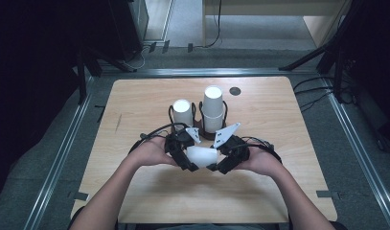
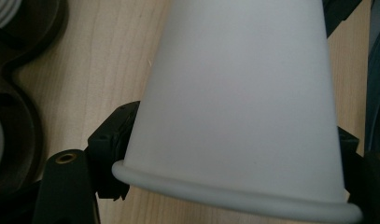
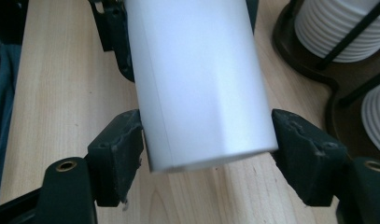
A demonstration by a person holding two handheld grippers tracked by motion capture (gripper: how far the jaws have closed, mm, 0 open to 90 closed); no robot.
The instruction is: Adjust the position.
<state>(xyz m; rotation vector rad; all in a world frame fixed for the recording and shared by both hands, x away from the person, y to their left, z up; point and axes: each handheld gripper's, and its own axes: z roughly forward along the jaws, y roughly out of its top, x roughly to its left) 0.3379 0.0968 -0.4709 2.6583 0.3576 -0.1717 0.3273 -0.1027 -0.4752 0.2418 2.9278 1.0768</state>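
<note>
A white paper cup (image 1: 201,155) lies on its side just above the wooden table (image 1: 135,105), held between both grippers. My left gripper (image 1: 187,158) is shut on its wide rim end; the rolled rim (image 2: 234,198) runs between the jaws of this left gripper (image 2: 229,149). From the other side, my right gripper (image 1: 222,160) is shut on the narrow base end. In the right gripper view the cup (image 3: 201,84) fills the gap, and both pads (image 3: 118,151) of the right gripper (image 3: 206,149) press its sides.
Just behind the grippers stands a black wire holder (image 1: 198,125) with two stacks of white cups, a short one (image 1: 182,112) and a taller one (image 1: 212,108). A dark round hole (image 1: 235,91) marks the table's far side. Floor rails run along both sides.
</note>
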